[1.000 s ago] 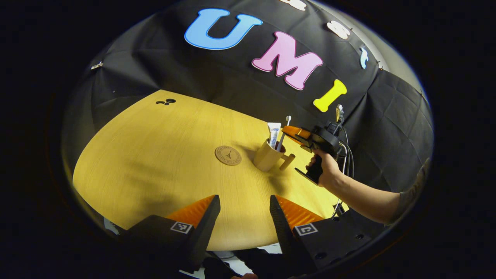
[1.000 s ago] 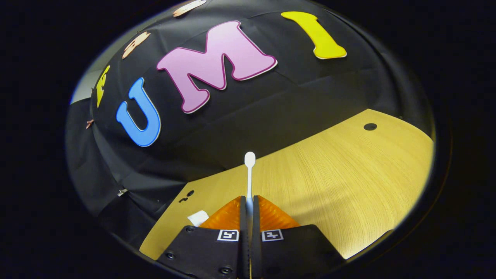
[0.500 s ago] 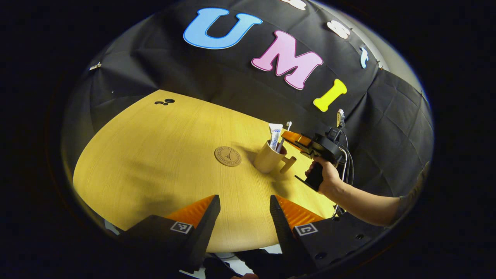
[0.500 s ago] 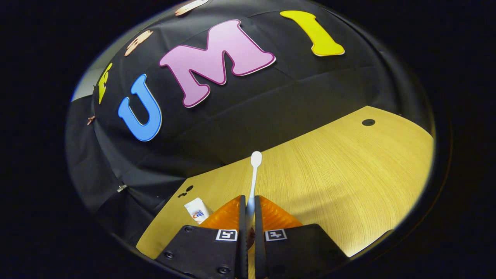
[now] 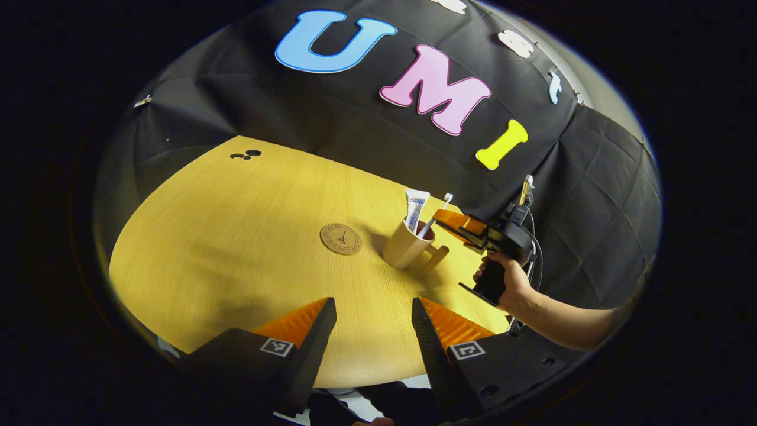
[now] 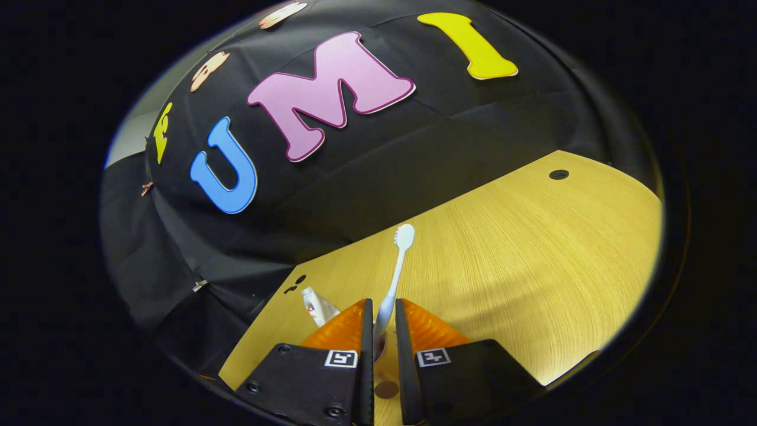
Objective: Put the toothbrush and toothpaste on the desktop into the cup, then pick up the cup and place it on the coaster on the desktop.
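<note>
A beige cup point(image 5: 404, 248) with a handle stands right of the middle of the wooden table point(image 5: 236, 207). A white toothpaste tube point(image 5: 414, 207) stands in it, and a white toothbrush point(image 5: 434, 213) leans in it, head up and to the right. A round brown coaster point(image 5: 341, 238) lies bare just left of the cup. My right gripper point(image 5: 443, 216), held by a hand point(image 5: 514, 284), hovers at the cup's right rim. In the right gripper view the right gripper point(image 6: 384, 307) is slightly open, with the toothbrush point(image 6: 397, 260) loose in the gap and the toothpaste point(image 6: 313, 305) to its left. My left gripper point(image 5: 374, 313) stands open near the table's front edge, holding nothing.
Small dark holes point(image 5: 245, 155) mark the far left of the tabletop, and another hole point(image 6: 558, 174) sits far right in the right gripper view. Black cloth walls close the booth behind the table. A cable hangs from the right gripper's body.
The right gripper's fingers have parted and the toothbrush has tipped over to lean in the cup. The right gripper has drawn back a little from the cup. The left gripper has stayed put.
</note>
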`<control>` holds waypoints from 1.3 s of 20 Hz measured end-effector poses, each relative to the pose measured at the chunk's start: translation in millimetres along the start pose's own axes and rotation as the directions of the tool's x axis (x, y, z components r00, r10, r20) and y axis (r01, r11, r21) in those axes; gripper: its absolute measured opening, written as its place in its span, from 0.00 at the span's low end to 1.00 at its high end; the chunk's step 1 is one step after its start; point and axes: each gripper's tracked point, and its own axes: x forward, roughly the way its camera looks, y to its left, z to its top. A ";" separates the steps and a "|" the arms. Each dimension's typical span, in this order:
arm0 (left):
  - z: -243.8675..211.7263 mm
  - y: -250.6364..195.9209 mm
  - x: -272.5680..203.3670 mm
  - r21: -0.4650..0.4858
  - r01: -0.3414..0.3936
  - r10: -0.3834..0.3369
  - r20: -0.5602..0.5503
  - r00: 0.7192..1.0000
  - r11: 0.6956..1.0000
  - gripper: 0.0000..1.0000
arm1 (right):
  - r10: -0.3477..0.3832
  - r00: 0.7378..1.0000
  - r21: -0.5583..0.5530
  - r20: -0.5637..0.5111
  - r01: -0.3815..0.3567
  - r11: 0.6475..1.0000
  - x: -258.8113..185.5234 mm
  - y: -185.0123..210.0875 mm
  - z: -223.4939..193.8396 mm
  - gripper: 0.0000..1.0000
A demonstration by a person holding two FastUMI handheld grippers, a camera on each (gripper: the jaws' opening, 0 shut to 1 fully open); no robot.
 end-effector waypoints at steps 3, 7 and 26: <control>2.5 -2.9 3.1 0.000 0.002 -0.002 0.002 1.000 1.000 0.81 | 0.017 1.000 0.006 -0.024 -0.017 1.000 -11.8 1.9 -4.5 0.18; 6.6 -6.8 7.1 -0.005 0.010 -0.010 0.009 1.000 1.000 0.81 | 0.082 0.993 -0.005 -0.087 -0.083 0.997 -31.7 13.8 -8.1 0.29; 27.8 10.8 18.0 0.036 -0.006 0.005 0.033 0.999 0.999 0.81 | -0.089 0.895 -0.304 -0.436 -0.053 0.951 -80.5 -1.1 -37.1 0.54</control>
